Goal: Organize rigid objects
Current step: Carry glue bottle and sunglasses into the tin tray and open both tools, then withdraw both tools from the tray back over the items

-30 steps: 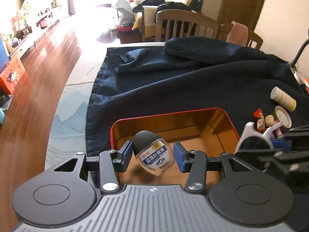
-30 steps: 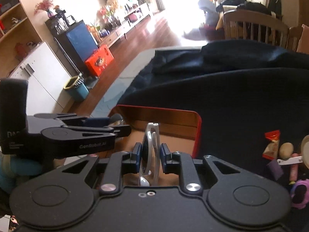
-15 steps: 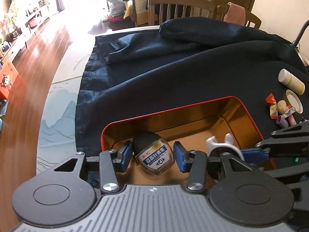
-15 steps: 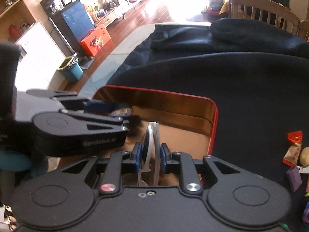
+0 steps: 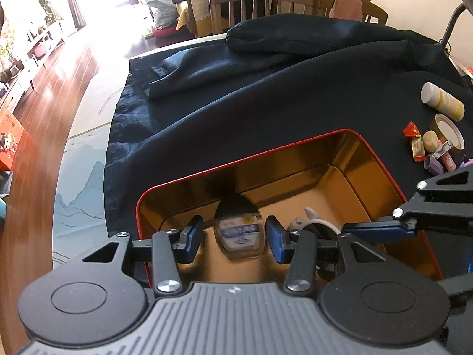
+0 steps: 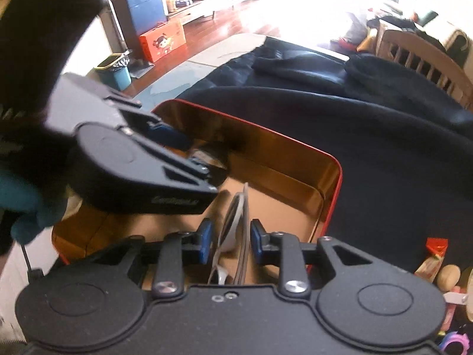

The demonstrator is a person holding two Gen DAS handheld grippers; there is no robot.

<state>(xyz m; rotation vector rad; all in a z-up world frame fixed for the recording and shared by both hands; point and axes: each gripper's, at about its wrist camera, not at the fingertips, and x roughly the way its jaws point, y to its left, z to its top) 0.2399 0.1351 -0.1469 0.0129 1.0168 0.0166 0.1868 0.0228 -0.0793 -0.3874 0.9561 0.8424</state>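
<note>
We log, left to right, our left gripper (image 5: 235, 238) spread wide around the bottle (image 5: 239, 233) (blurred) low in the tin (image 5: 295, 174), then our right gripper (image 6: 230, 244) parted beside the white holder (image 6: 233, 224), also in the tin.

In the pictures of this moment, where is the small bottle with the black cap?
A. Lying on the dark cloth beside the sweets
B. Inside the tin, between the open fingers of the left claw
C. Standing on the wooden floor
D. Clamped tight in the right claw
B: the bottle sits in the tin with a gap to each blue pad of the left claw, so it is not gripped.
</note>
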